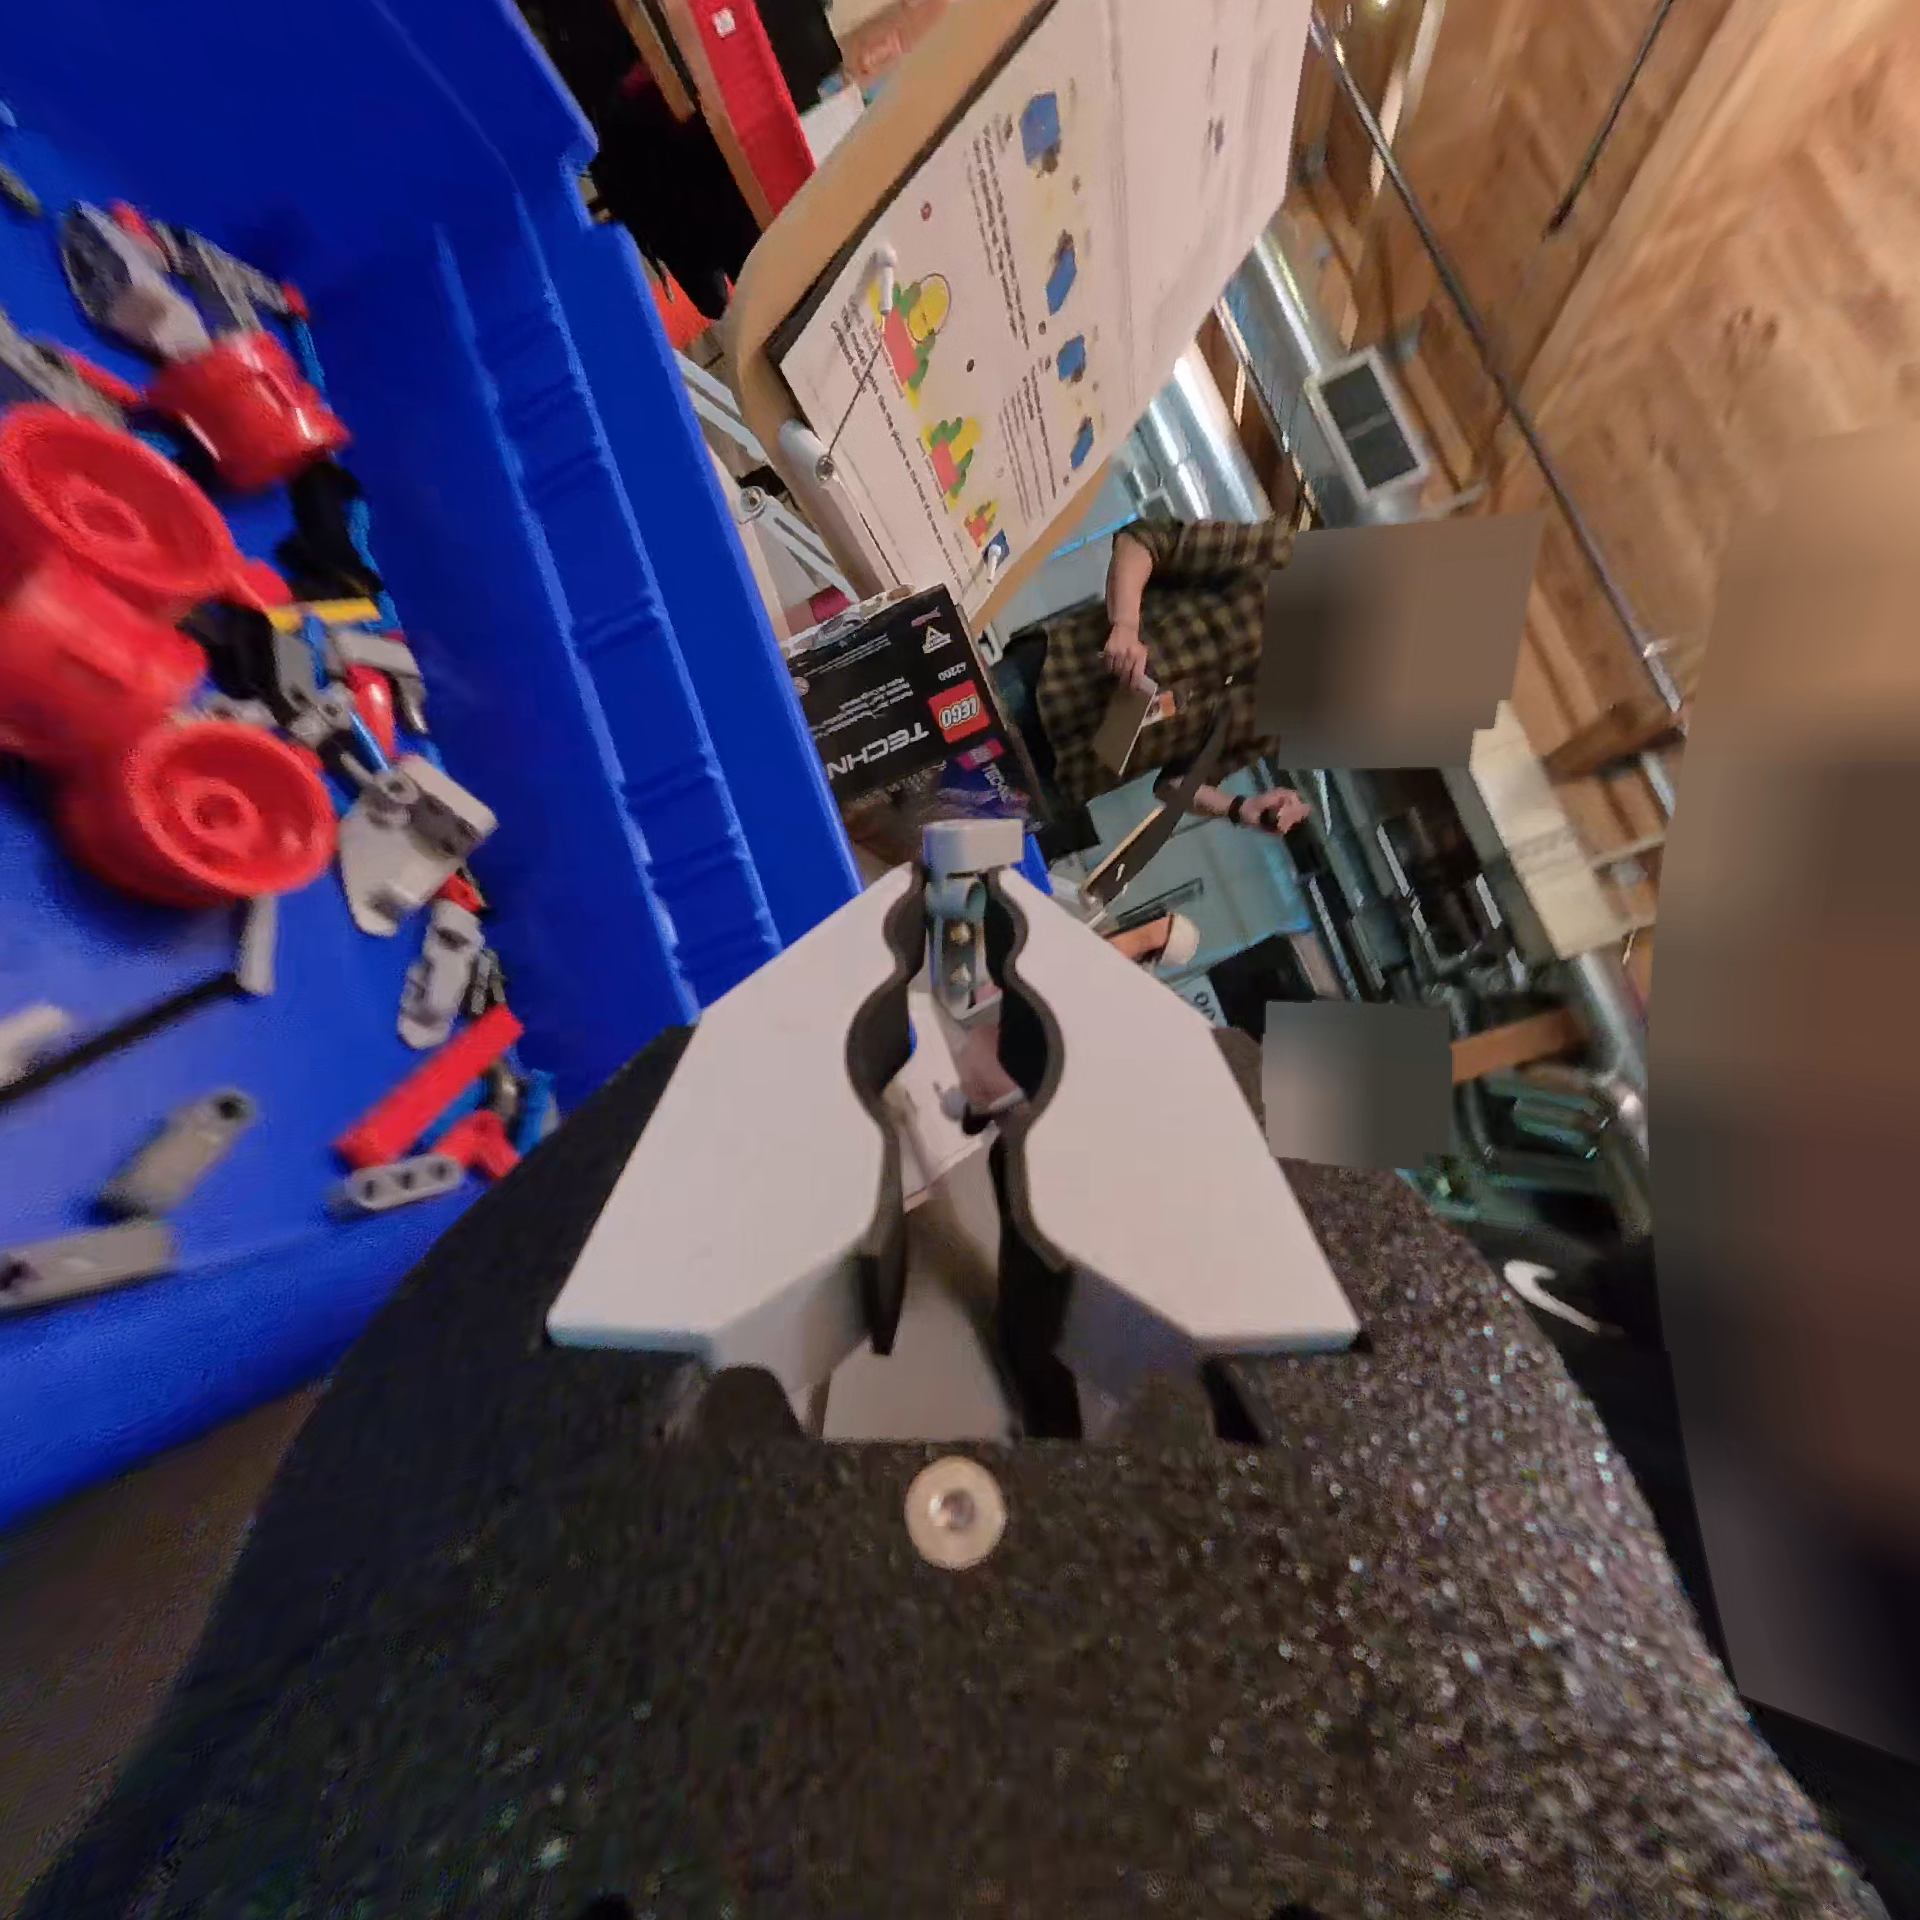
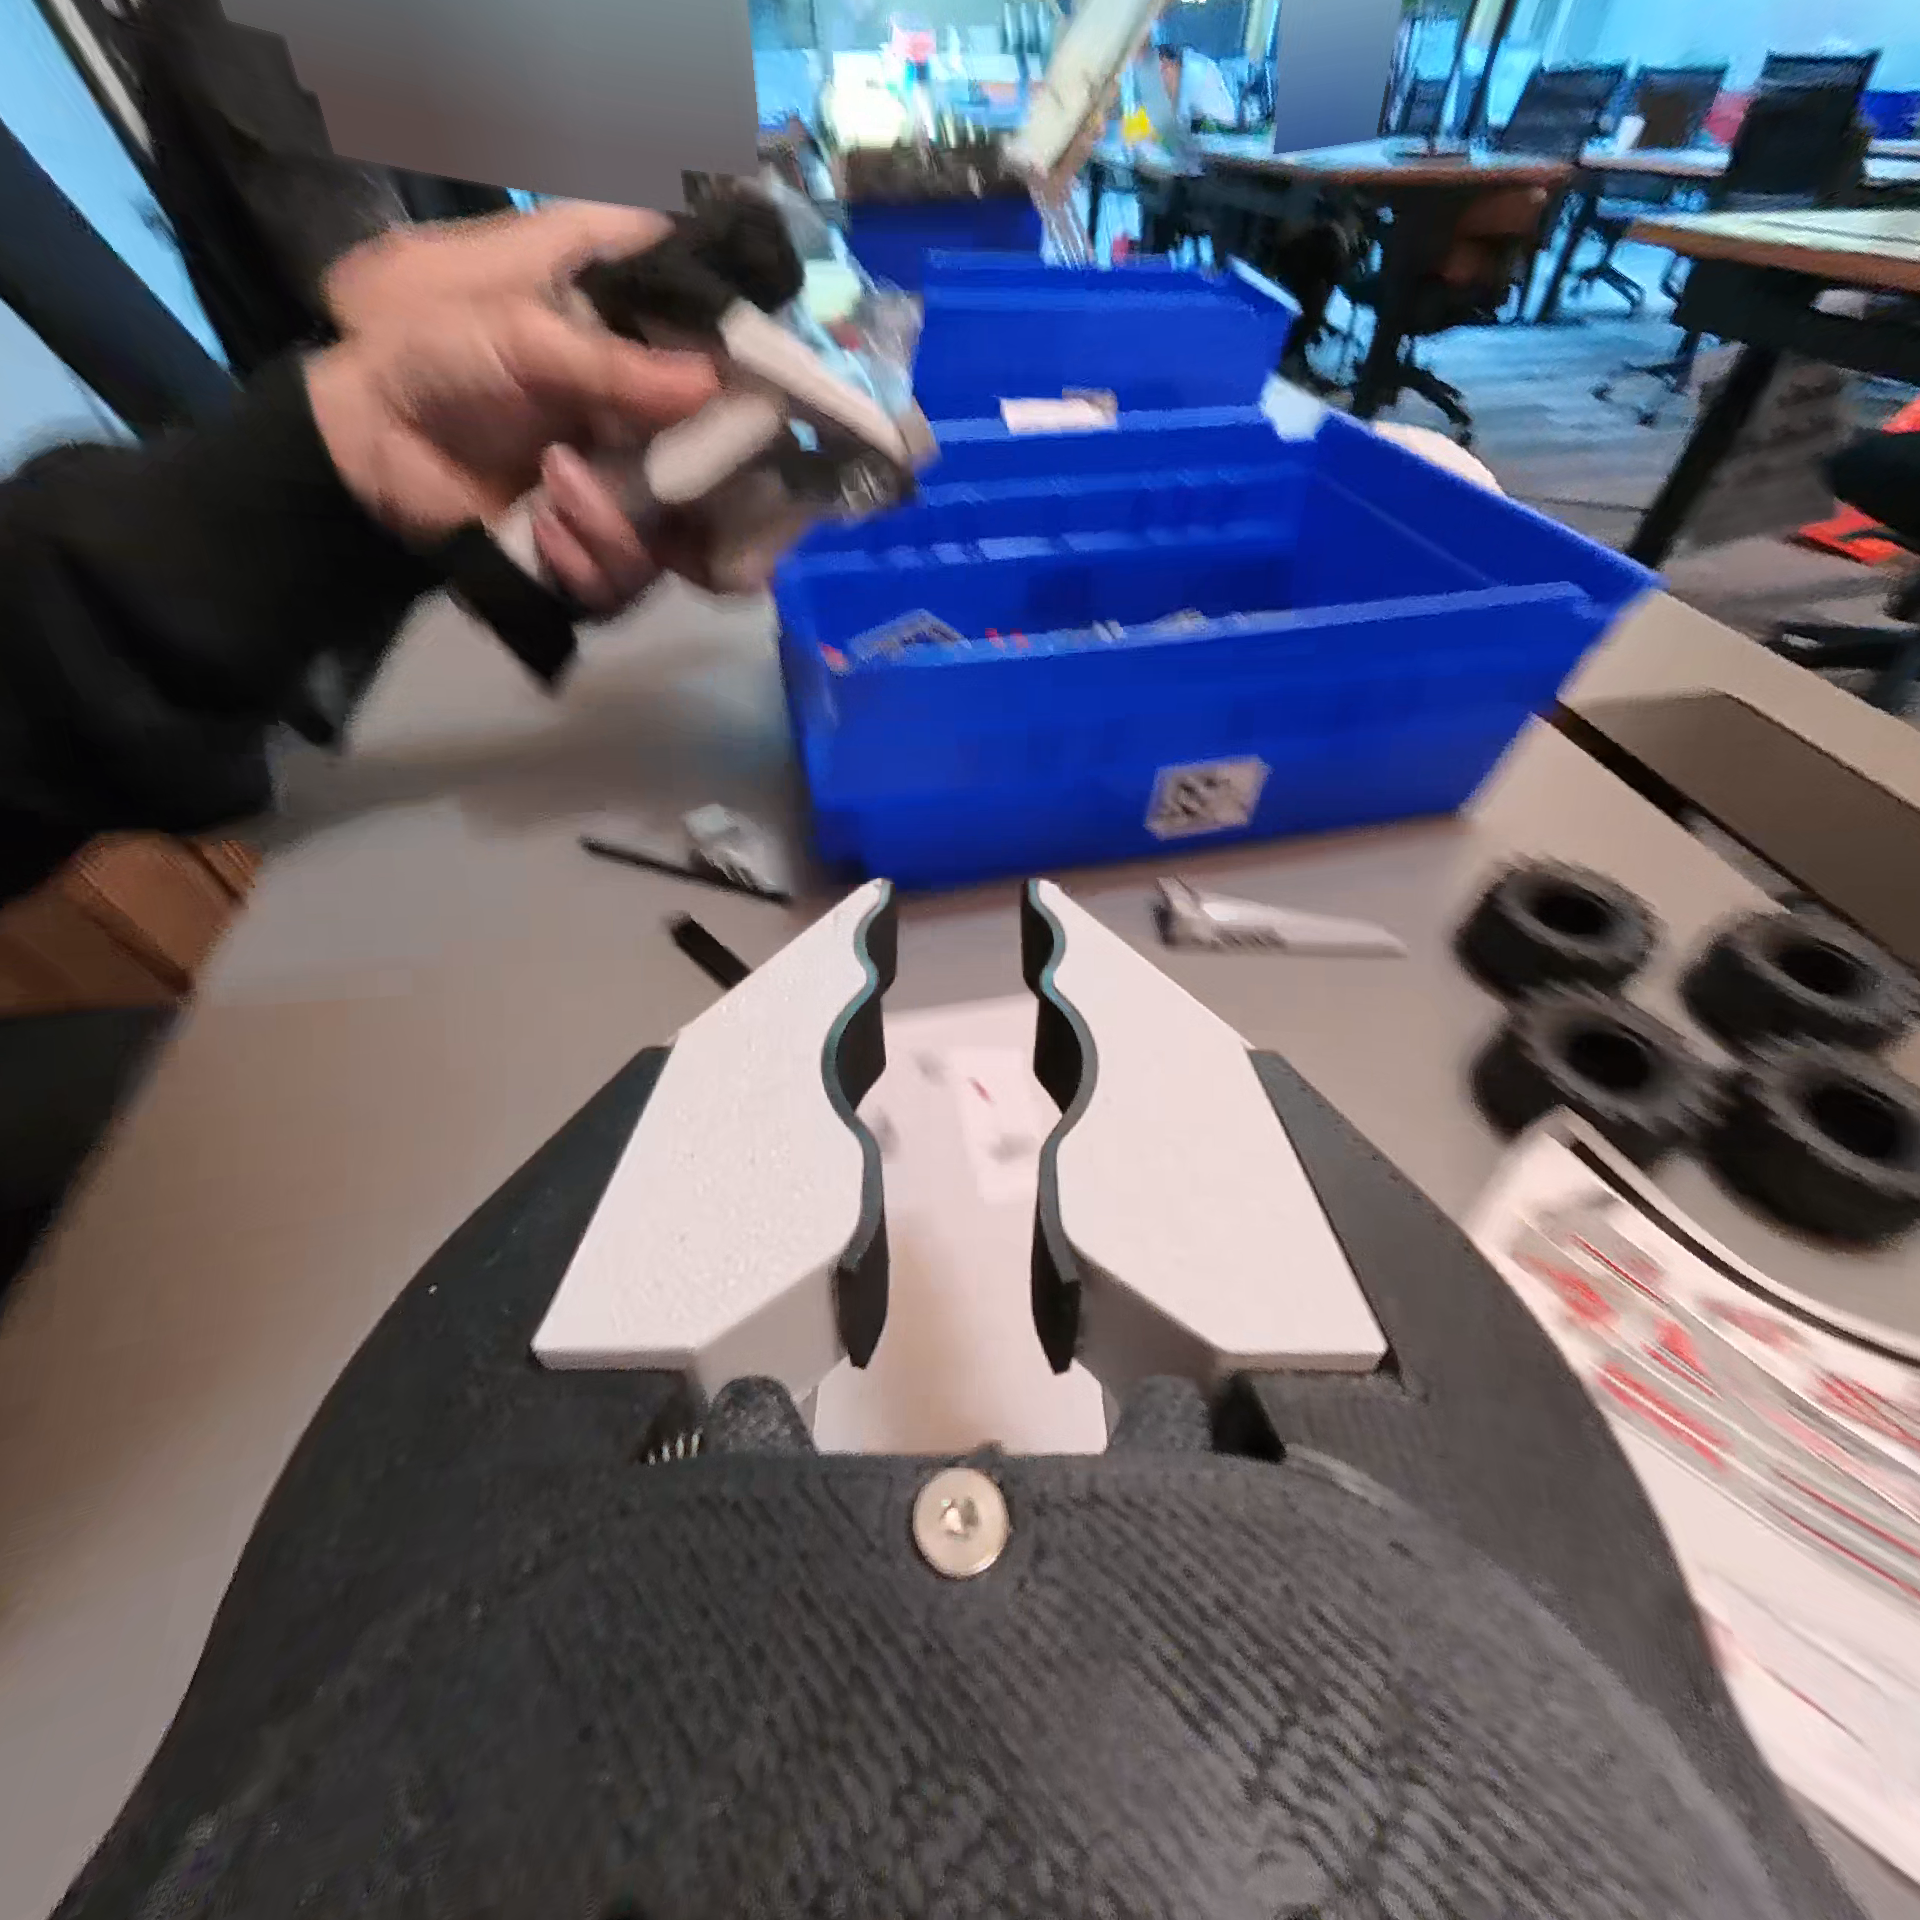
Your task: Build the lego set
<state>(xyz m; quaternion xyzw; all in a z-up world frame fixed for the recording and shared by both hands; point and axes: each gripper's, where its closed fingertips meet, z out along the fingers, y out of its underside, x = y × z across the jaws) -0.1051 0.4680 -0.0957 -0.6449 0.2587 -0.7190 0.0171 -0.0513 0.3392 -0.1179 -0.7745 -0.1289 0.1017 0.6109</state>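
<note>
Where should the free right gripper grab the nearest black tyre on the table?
Judging by its pose, the tyre lies flat with its hole facing up, so come from above and pinch one wall, one finger in the hole, one outside. The right gripper is open; neighbouring tyres crowd its far side.

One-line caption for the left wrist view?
Left gripper clamps a small grey Lego piece beside the blue parts bin.

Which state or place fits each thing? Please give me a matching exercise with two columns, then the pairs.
1. left tool
2. right tool
3. black tyres
4. red wheels

a. lying in the blue bin
b. open, holding nothing
c. shut on a small grey piece
d. on the table, right of the right tool

Pairs: 1-c, 2-b, 3-d, 4-a
</note>
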